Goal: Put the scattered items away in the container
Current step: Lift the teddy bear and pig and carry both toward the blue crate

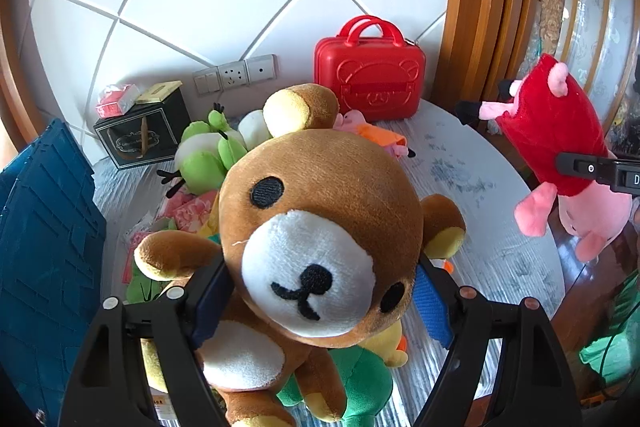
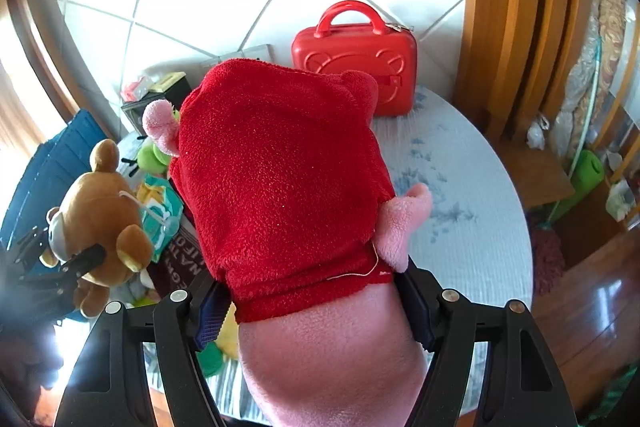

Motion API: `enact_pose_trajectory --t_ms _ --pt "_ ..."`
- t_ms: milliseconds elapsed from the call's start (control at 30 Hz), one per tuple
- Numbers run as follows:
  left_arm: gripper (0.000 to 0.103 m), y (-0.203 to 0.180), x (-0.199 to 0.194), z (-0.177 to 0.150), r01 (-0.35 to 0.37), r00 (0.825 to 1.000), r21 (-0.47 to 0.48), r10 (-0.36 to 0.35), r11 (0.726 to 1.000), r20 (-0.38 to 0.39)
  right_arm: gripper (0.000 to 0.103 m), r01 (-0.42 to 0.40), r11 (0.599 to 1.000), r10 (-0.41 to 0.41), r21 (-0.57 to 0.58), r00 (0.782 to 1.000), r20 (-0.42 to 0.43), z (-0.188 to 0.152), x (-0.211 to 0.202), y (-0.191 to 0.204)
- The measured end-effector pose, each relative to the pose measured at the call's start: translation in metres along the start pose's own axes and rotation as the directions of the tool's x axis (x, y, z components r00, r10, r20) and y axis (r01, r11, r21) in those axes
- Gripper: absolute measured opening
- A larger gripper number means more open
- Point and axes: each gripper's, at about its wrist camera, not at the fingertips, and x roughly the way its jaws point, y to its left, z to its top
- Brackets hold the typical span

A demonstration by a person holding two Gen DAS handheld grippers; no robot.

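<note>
Inventory, read left to right across the table.

1. Blue crate [image 1: 44,247]: at the far left edge, its ribbed wall beside the pale table [image 1: 480,187]. This looks to be the container; nothing I hold is in it.

2. Black gift box [image 1: 140,135]: at the back left, near the wall, with a small red packet on top.

3. Green plush [image 1: 204,155]: lying on the table among a heap of other soft toys and bright packets, just behind the bear's head.

4. Brown bear plush [image 1: 320,227]: in my left gripper [image 1: 320,303]. My jaws stand fairly wide, and the blue pads press on either side of the bear about the neck, below its head. The bear is lifted clear of the heap, face turned to my camera. From my right-hand view the same bear [image 2: 100,219] hangs at the left, above the clutter.

5. Yellow and green toys [image 1: 360,379]: on the table under the bear, partly hidden by it.

6. Red case [image 1: 372,83]: standing upright at the back of the table against the tiled wall, handles up, a bear face moulded on its front.

7. Pink pig plush in a red dress [image 2: 288,179]: in my right gripper [image 2: 316,311]. Again my jaws are well apart, pads closed on the pig's body just where the dress hem ends. It is held up off the table, legs pointing away from me. My left view shows that pig [image 1: 556,131] in the air at the right, beyond the table edge.
</note>
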Motion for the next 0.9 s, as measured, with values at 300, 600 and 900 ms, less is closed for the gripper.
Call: enact_pose_trajectory --t_ms 300,600,900 --pt "0.080 0.030 0.030 -0.014 -0.065 0.998 -0.001 0.065 0.998 0.026 0.073 0.032 0.999 -0.032 0.002 0.999 0.014 0.007 -0.011 0.002" --pt "0.080 0.061 0.075 -0.016 -0.091 0.991 -0.024 0.093 0.996 0.098 0.073 0.043 0.998 -0.042 -0.040 0.999 0.029 0.008 -0.029 0.016" --pt "0.080 0.088 0.105 -0.020 -0.146 0.988 -0.071 0.149 0.987 0.042 0.074 0.063 0.994 -0.057 -0.086 0.996 0.065 0.019 -0.045 0.027"
